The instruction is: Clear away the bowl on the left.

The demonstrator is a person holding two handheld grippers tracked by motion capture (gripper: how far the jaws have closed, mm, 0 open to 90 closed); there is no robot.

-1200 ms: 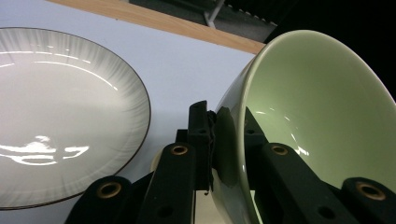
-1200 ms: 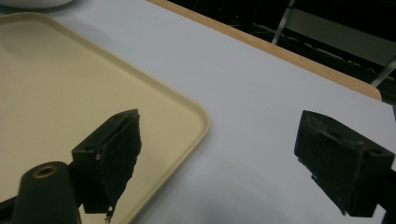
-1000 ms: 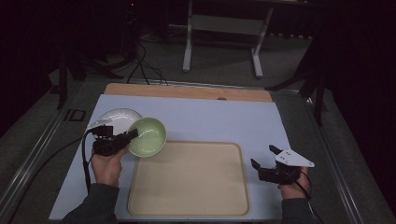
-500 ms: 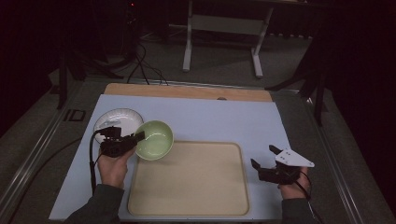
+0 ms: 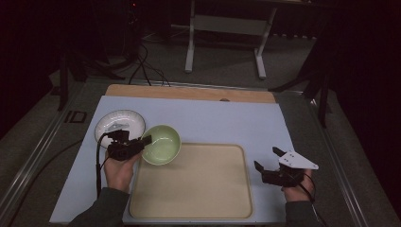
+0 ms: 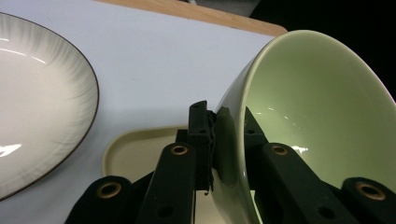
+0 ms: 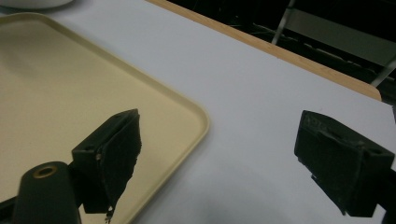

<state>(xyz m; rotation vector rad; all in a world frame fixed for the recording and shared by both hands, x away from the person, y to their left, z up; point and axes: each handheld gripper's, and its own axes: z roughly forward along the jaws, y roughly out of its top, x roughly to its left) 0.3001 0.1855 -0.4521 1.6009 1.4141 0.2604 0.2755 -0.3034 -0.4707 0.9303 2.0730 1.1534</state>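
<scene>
A pale green bowl (image 5: 161, 144) hangs over the far left corner of the beige tray (image 5: 198, 189), and my left gripper (image 5: 142, 142) is shut on its rim. In the left gripper view the rim of the green bowl (image 6: 308, 116) sits pinched between the two black jaws of the left gripper (image 6: 226, 135). A white plate (image 5: 119, 125) with a dark edge lies on the table just left of the bowl, also visible as the white plate (image 6: 32, 102). My right gripper (image 5: 267, 161) rests open beside the tray's right edge, its jaws wide apart over the table with nothing between them (image 7: 224, 158).
A pale blue mat (image 5: 222, 120) covers the table, with a wooden strip (image 5: 189, 93) along its far edge. The tray's corner (image 7: 187, 116) lies close to my right gripper's left jaw. Cables and a metal stand (image 5: 224, 28) lie on the floor beyond the table.
My left gripper has carried the green bowl to the right, off the white plate and toward the tray's far left corner. The right gripper has stayed still.
</scene>
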